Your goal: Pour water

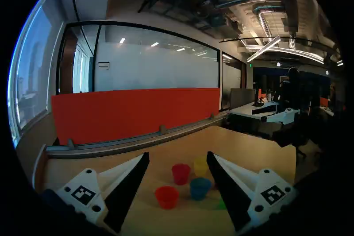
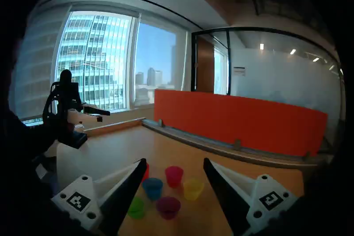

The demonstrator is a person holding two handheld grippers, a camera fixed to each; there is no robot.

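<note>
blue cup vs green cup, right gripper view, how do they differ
Colour: the blue cup is blue, the green cup bright green. Place: the blue cup stands farther back among other cups; the green cup stands nearer the camera, beside a finger of the right tongs. Both stand upright, alike in shape.

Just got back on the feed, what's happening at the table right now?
The left gripper and right gripper both hang open above the wooden table, holding nothing. Small cups stand grouped ahead of their fingers, among them a blue cup, a yellow cup, a pink cup and a green cup. Neither gripper touches a cup, so pouring has not started.
</note>
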